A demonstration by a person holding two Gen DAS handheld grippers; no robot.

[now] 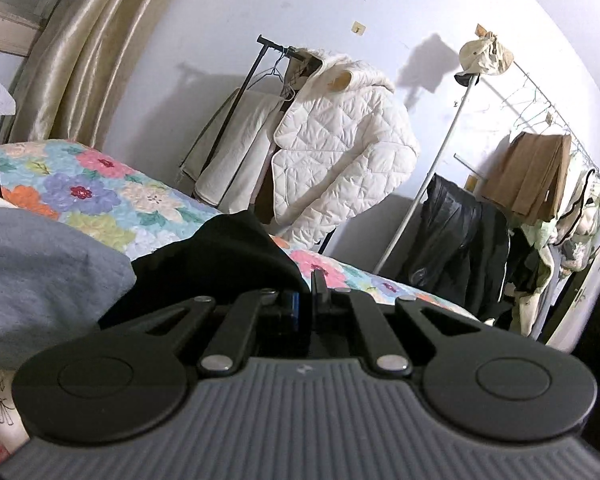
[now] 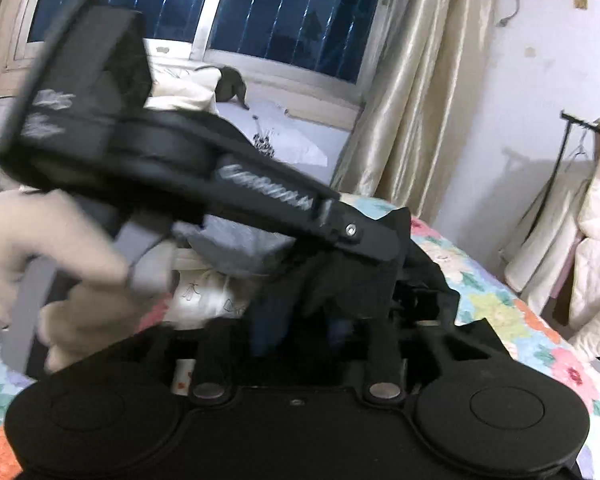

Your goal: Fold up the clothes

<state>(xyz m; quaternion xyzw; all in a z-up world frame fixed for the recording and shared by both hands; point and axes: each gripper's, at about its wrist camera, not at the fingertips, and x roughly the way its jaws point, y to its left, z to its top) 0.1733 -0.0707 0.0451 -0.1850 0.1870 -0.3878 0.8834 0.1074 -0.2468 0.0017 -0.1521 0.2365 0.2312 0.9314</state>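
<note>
Mid-fold: left gripper point(image 1: 306, 294) and right gripper point(image 2: 352, 312), both clamped on black garment point(image 1: 228, 252), lifted over floral bed point(image 1: 112, 196). Next: lay flat, crease.

Both grippers look like the same build. The left gripper point(image 1: 306, 296) has a grey ribbed housing point(image 1: 300, 408) with a tiny logo in the middle, two round black discs at 4 and 8 o'clock, and black link arms pinned with silver rivets. The right gripper point(image 2: 340, 304) is all black, same discs and rivets. From that view you also see the left one side-on: a silver coil spring point(image 2: 266, 190), a small screw point(image 2: 352, 231), white lettering, grey handle in the person's hand point(image 2: 48, 256).
</note>
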